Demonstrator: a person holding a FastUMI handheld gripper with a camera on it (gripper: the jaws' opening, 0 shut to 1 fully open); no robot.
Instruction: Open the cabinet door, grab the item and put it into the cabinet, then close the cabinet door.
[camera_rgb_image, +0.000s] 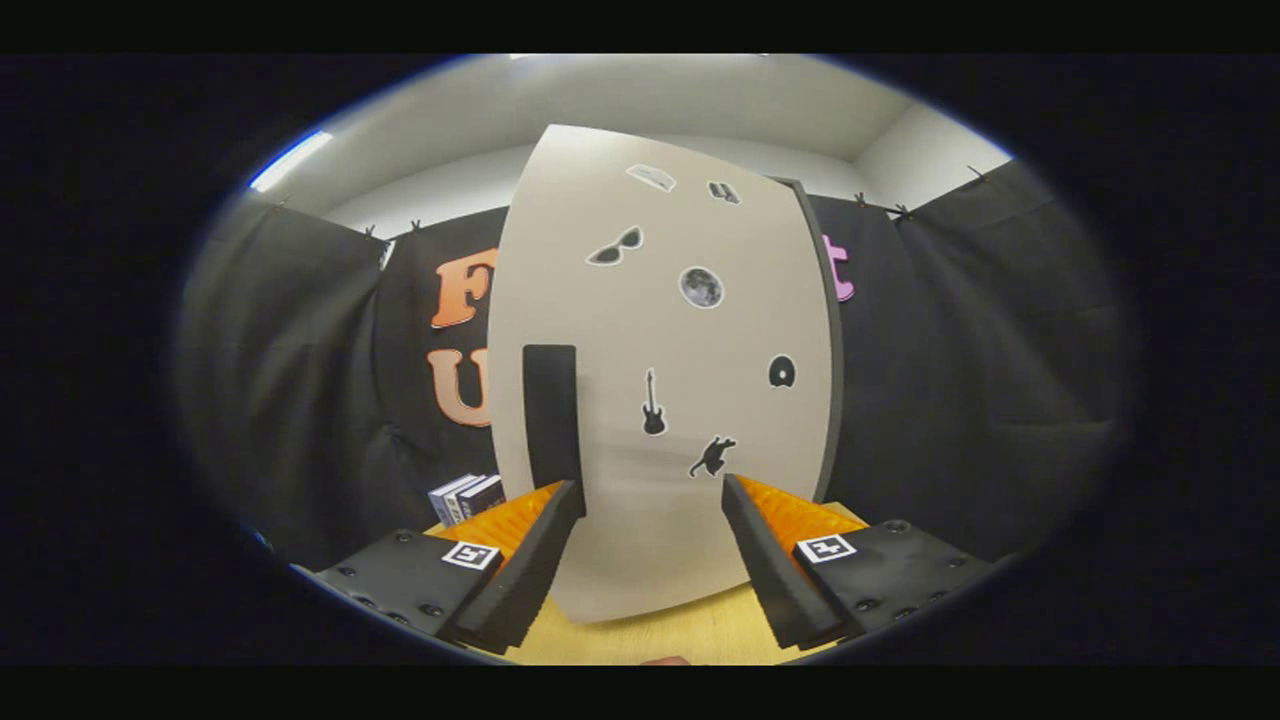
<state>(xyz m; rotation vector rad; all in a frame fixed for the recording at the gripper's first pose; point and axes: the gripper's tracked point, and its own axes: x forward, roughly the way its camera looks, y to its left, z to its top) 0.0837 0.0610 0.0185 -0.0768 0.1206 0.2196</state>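
While hand-held gripper (650, 490) gapes, one cabinet door (680, 330).

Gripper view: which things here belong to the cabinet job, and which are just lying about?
Job:
- cabinet door, shut, just ahead of the fingers
- black handle near the door's left edge
- hand-held gripper, open, holding nothing
- boxes left of the door, possibly the item to stow

Lying about:
- stickers on the door
- wooden table under the cabinet

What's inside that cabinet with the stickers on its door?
Its inside is hidden: the cabinet door is shut. A black handle sits near its left edge. The gripper, jaws open, faces the door. Boxes lie left of the cabinet.
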